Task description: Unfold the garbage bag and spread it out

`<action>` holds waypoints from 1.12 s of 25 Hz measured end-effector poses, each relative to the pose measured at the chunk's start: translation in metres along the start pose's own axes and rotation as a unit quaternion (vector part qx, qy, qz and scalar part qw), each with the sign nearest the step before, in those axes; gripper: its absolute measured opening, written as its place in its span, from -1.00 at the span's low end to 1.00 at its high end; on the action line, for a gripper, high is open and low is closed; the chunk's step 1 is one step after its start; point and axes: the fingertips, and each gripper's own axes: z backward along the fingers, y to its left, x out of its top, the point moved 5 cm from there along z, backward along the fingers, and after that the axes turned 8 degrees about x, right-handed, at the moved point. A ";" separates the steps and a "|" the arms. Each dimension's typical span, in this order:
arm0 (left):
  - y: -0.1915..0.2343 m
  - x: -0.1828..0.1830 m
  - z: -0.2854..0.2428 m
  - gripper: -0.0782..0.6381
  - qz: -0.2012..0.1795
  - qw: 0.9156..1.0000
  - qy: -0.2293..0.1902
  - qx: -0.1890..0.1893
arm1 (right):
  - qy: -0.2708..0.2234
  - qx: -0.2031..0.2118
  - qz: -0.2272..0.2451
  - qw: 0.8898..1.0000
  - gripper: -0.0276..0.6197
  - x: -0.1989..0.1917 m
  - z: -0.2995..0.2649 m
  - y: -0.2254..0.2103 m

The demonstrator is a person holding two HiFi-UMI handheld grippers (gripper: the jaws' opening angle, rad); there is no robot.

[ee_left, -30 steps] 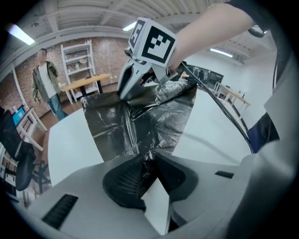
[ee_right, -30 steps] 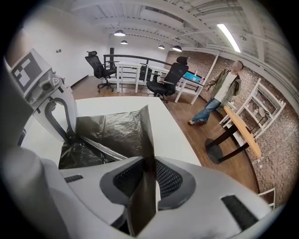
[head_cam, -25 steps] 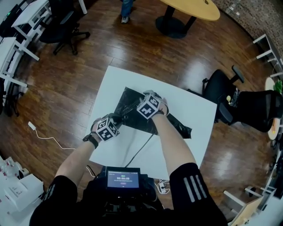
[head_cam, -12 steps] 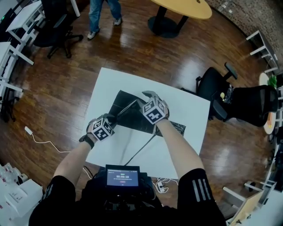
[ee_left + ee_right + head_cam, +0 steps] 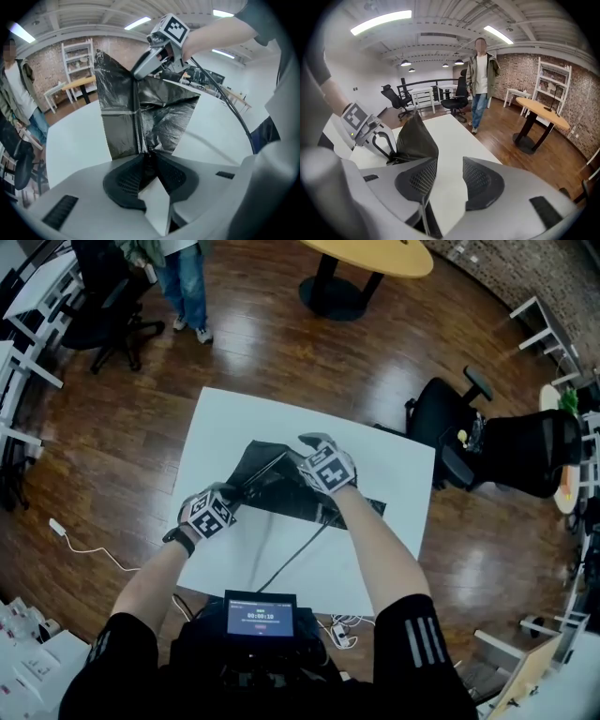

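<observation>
The black garbage bag lies partly folded in the middle of the white table. My left gripper is shut on the bag's near-left corner; in the left gripper view the pinched film rises from the pads in a creased, tent-like fold. My right gripper hovers over the bag's far part. Its jaws have just been opening, and only bare table shows in the gap between its fingers. A raised flap of the bag stands just behind its left finger.
A person stands on the wooden floor beyond the table's far left. A round wooden table is further back and black office chairs are at the right. A dark cable crosses the table's near part.
My right gripper has let go of the bag, opened and lifted a little. The left gripper has kept its hold in place. The person at the back has walked leftwards.
</observation>
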 end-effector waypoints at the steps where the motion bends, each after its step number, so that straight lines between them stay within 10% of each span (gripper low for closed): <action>1: 0.000 0.000 0.000 -0.55 0.001 1.000 0.001 0.001 | 0.005 0.005 -0.015 1.000 -0.30 0.000 -0.007 -0.007; 5: -0.002 0.000 0.004 -0.55 -0.002 1.000 0.010 0.005 | 0.031 0.028 -0.056 0.998 -0.30 0.002 -0.032 -0.019; 15: 0.015 0.060 0.028 -0.55 0.012 0.997 -0.064 0.038 | 0.116 0.019 0.079 0.990 -0.30 0.004 -0.082 0.001; 28: 0.025 0.080 -0.048 -0.35 0.005 1.000 -0.010 0.001 | 0.005 0.056 0.018 0.998 -0.30 0.017 -0.060 0.004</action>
